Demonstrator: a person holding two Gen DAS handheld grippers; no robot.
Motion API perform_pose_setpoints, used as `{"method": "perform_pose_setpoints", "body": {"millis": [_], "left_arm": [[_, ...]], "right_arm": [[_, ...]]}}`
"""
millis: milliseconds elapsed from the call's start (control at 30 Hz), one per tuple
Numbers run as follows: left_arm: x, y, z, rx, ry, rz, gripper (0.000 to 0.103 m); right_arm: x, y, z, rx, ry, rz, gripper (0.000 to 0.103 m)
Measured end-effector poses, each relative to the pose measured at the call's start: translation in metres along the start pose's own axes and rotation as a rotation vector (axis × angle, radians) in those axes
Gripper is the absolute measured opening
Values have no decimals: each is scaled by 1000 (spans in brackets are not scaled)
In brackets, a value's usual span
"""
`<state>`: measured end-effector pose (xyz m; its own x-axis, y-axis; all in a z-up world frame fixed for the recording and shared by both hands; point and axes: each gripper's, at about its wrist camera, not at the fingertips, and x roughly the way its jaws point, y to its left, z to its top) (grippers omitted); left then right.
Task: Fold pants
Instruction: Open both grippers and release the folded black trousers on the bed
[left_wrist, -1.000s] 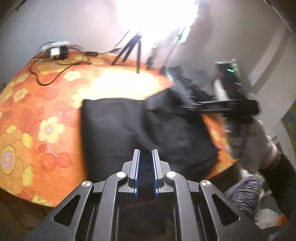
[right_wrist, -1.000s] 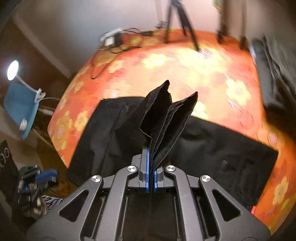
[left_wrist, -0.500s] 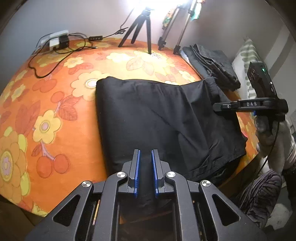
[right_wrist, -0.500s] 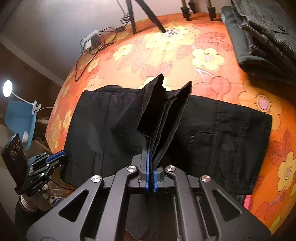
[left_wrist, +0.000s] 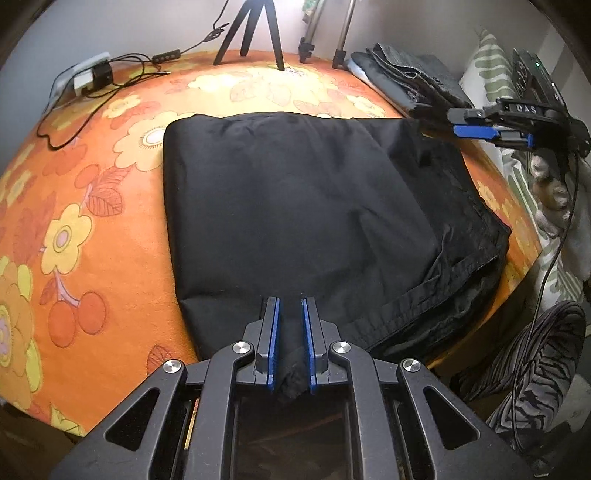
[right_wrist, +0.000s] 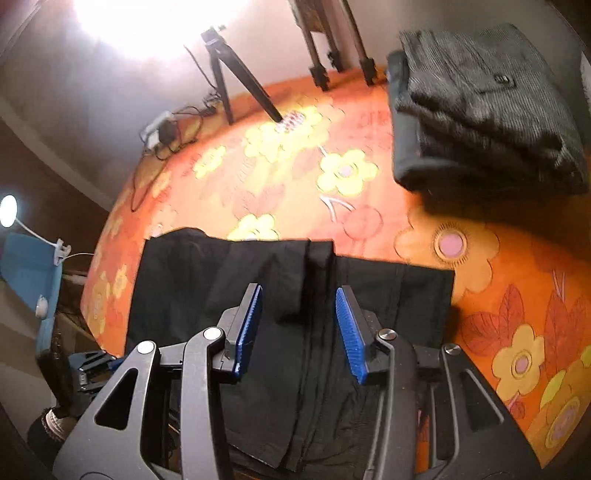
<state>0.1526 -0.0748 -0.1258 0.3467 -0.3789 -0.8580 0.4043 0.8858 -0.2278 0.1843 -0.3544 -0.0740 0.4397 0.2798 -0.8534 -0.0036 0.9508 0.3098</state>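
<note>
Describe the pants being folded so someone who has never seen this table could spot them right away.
Start from the orange flowered tablecloth. The black pants lie flat at its near edge in a smooth folded rectangle, in front of the tripod. Unlike the gray folded pile at the far right corner, they are plain black and lie right by the grippers.

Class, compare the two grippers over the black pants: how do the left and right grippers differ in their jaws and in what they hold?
The left gripper is shut on a bunch of the black pants; the right gripper has just been opening, its pads clear of the cloth between them. The left works at the near edge, the right at the far right corner. Both have blue pads and black frames.
</note>
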Motion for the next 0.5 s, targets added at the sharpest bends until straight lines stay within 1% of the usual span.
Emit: {"method": "perform_pose_setpoints", "body": {"millis": [100, 167, 200, 300, 367, 400, 467, 500], "left_arm": [[0, -1, 0, 1, -3, 5, 11], [0, 0, 0, -6, -3, 0, 10], [0, 1, -1, -8, -3, -3, 10], [0, 0, -1, -2, -2, -6, 10], [0, 1, 0, -2, -1, -8, 10], [0, 1, 1, -5, 0, -9, 10], [1, 1, 1, -9, 1, -10, 10], [1, 1, 2, -7, 2, -8, 10]], "right_arm": [[19, 9, 6, -40, 16, -21, 44], [35, 10, 9, -42, 32, -44, 44], [42, 8, 10, -30, 37, -43, 44], [55, -1, 11, 22, 57, 16, 44], [62, -3, 9, 29, 79, 17, 44], [66, -3, 7, 25, 89, 7, 42], [68, 2, 4, 8, 96, -7, 19], [68, 3, 4, 0, 100, -6, 11]]}}
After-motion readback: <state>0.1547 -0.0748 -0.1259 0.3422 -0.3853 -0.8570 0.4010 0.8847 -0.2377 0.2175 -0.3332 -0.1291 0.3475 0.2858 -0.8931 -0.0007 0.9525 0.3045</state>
